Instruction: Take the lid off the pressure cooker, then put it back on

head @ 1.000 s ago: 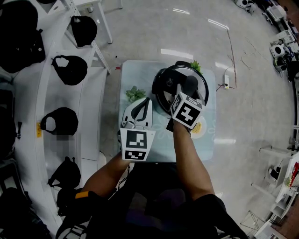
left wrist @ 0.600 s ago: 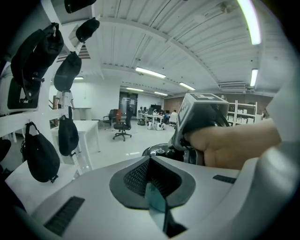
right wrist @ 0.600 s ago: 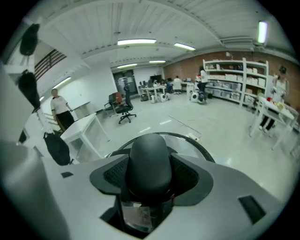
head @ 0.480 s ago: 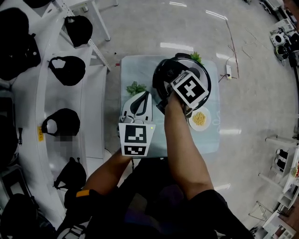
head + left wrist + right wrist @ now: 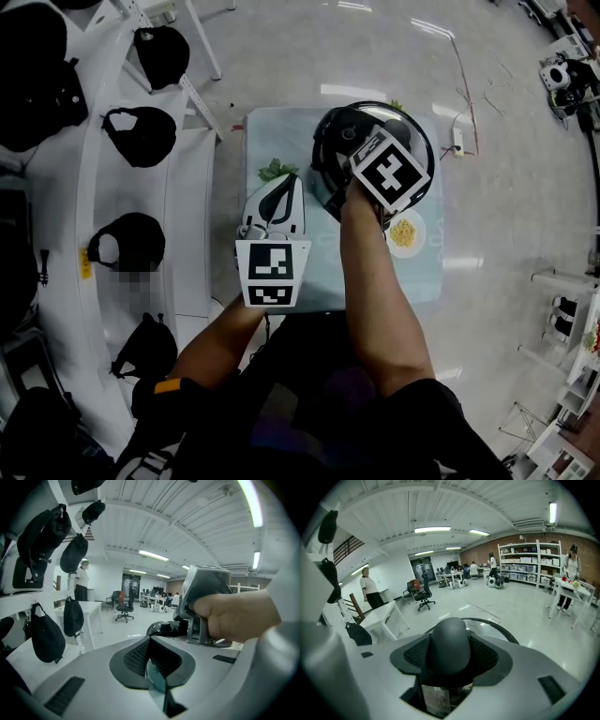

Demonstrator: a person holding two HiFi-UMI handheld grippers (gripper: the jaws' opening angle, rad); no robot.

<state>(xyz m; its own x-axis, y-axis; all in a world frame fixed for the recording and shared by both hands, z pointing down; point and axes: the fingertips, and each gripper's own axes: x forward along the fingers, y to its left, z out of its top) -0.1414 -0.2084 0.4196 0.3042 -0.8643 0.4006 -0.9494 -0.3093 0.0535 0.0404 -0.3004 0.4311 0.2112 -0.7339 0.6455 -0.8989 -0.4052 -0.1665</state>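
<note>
The pale blue worktop [image 5: 281, 141] fills the middle of the head view. The round black pressure cooker [image 5: 323, 173] sits at its top. Its glass lid [image 5: 487, 626] is over it. The right tongs [image 5: 450, 660] squeeze the lid's dark round knob [image 5: 448, 637]. The left tongs [image 5: 151, 641] are pinched together, holding nothing.

Both bare forearms reach forward over the table's [image 5: 424, 274] near edge. The right gripper [image 5: 450, 656], pitched downward, is clamped on the lid knob [image 5: 449, 637]. The left gripper [image 5: 151, 644], near the table's left edge, seems closed on nothing.
</note>
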